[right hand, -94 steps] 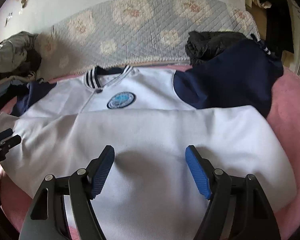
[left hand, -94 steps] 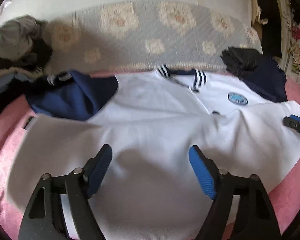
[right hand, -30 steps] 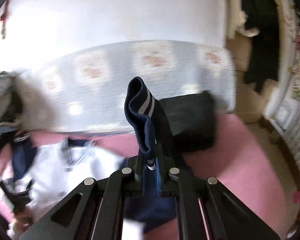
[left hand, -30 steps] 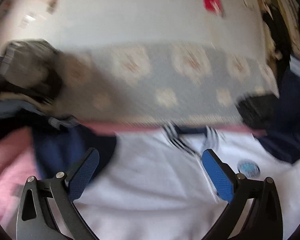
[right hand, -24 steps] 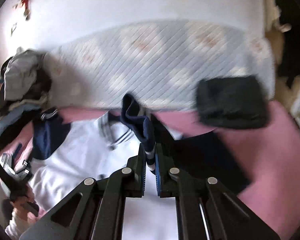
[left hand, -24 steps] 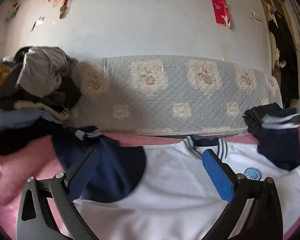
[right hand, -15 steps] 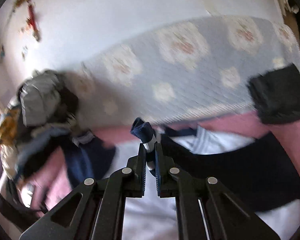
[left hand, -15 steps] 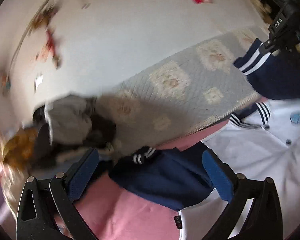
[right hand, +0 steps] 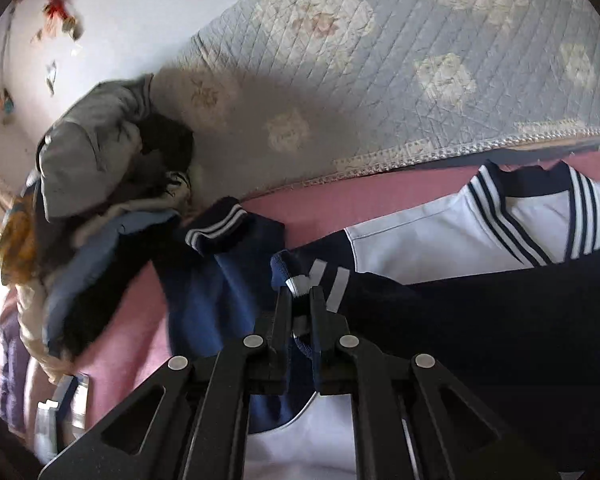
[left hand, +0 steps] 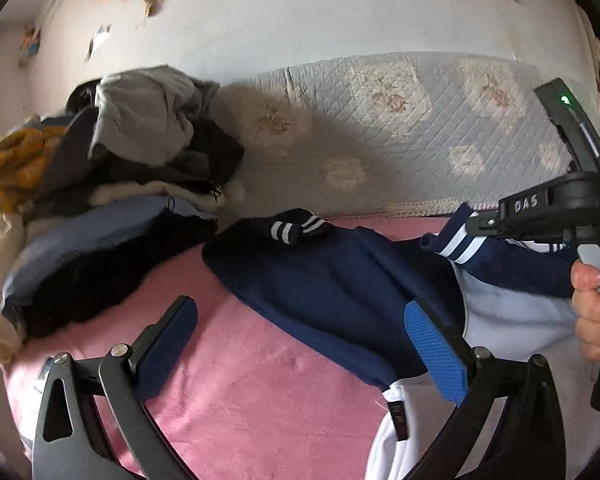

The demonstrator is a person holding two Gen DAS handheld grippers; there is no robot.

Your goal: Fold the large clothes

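A white jacket (right hand: 452,236) with navy sleeves and a striped collar lies on the pink bed cover (left hand: 260,380). My right gripper (right hand: 300,300) is shut on the striped cuff of the right sleeve (right hand: 320,280) and holds that sleeve across the jacket's chest; it also shows at the right of the left wrist view (left hand: 476,224). The left sleeve (left hand: 324,280) lies spread out to the left, its striped cuff (left hand: 296,228) near the quilt. My left gripper (left hand: 300,344) is open and empty above the left sleeve.
A heap of loose clothes (left hand: 112,176) is piled at the left of the bed. A quilted grey cover (left hand: 400,128) stands against the wall behind. The person's hand (left hand: 592,312) holds the right gripper's handle.
My right gripper has carried the sleeve cuff leftward and down across the jacket. My left gripper has swung left and stays open.
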